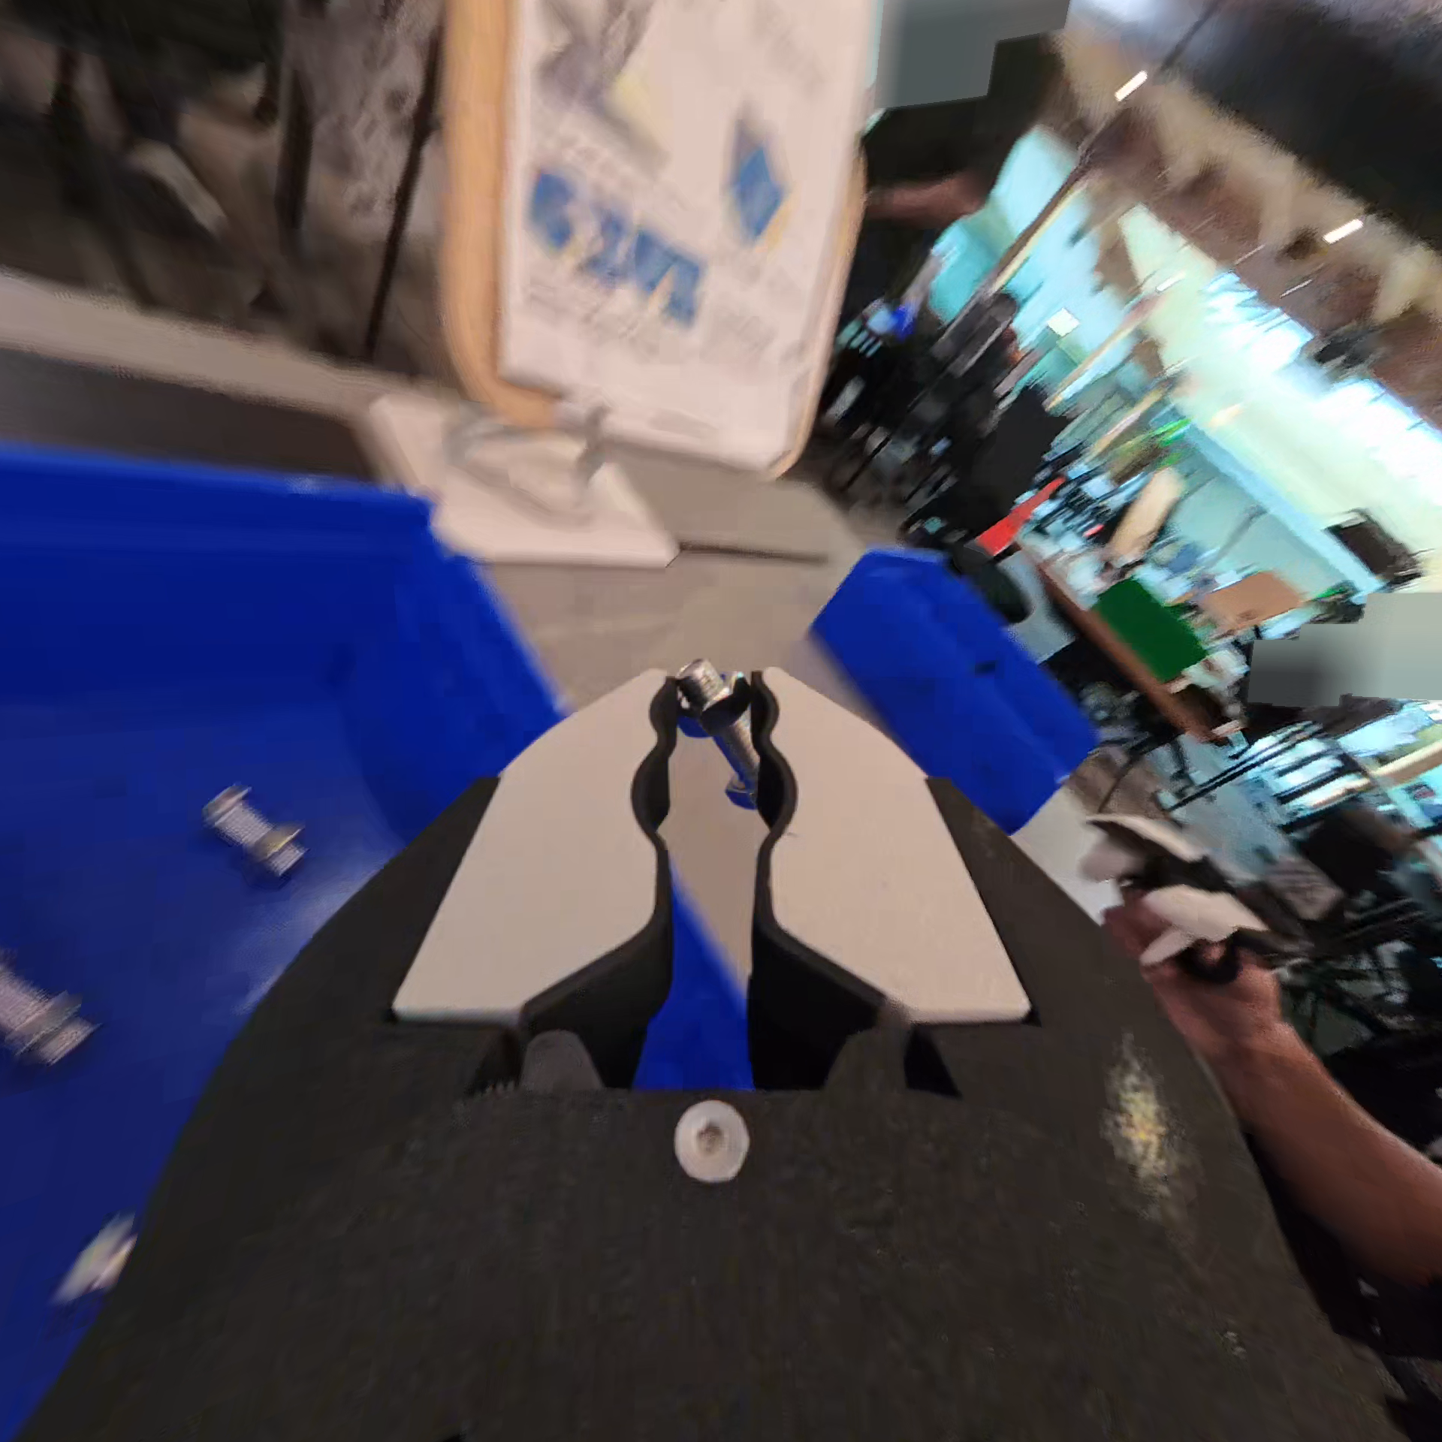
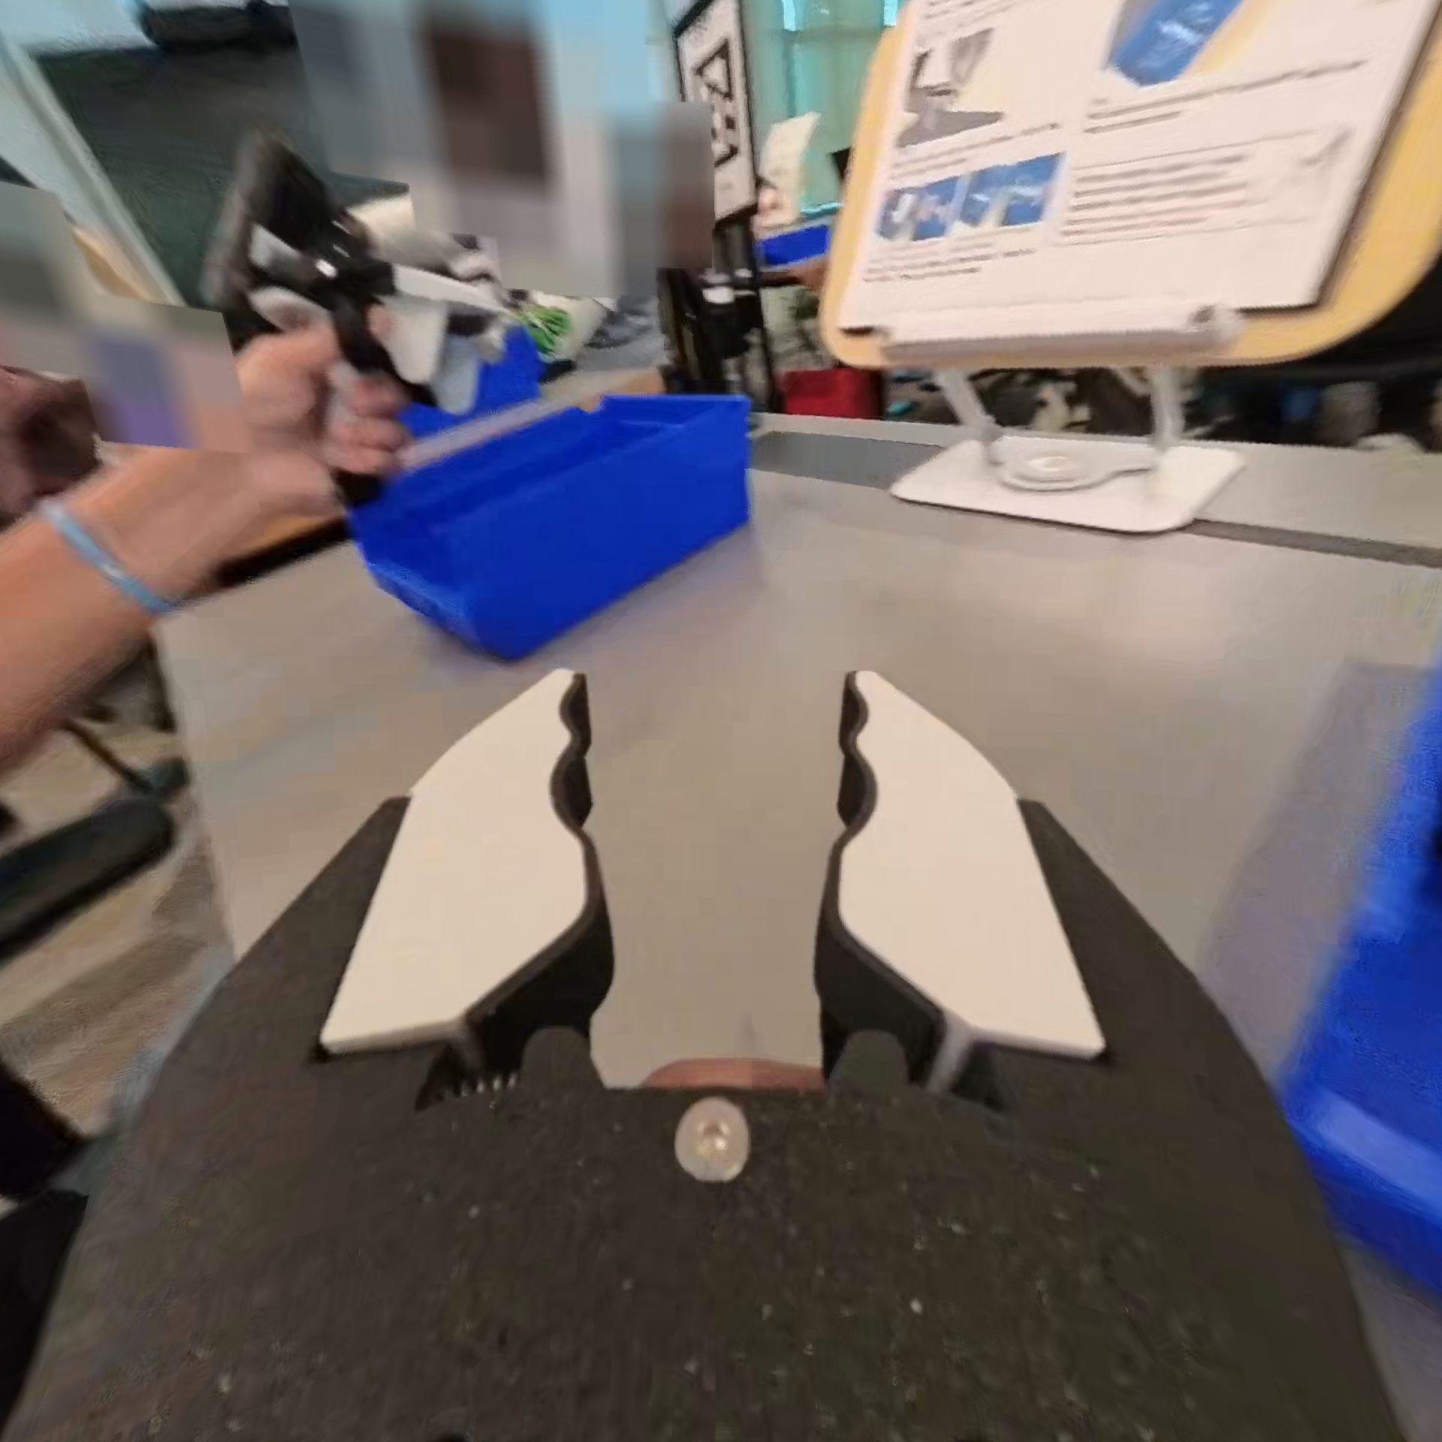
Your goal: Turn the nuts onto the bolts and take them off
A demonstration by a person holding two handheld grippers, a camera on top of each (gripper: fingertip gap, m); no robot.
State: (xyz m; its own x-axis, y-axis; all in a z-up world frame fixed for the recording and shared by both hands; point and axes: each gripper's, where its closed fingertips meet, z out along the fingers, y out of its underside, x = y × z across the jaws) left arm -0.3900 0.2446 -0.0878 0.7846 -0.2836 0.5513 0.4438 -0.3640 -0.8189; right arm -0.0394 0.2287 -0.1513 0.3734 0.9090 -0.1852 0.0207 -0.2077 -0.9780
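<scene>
My left gripper (image 1: pixel 712 683) is shut on a silver bolt (image 1: pixel 733 733), gripped near its head at the fingertips, with the threaded shank angling back between the fingers. It seems to carry a nut, but blur hides this. It hangs over the rim of a large blue bin (image 1: pixel 195 663) holding three loose bolts, one of them (image 1: pixel 253 835) near the left finger. My right gripper (image 2: pixel 714 687) is open and empty above the grey table (image 2: pixel 1014 663). In the right wrist view, the left gripper (image 2: pixel 437 335) is hand-held above that blue bin (image 2: pixel 562 515).
A second blue bin (image 1: pixel 936 671) stands to the right, also at the right wrist view's right edge (image 2: pixel 1389 975). A printed sign board (image 2: pixel 1092 156) on a white stand (image 2: pixel 1069 476) stands at the table's back. A hand holds the right gripper (image 1: pixel 1170 897). Across from one pair of fingers to the other is roughly 35 cm.
</scene>
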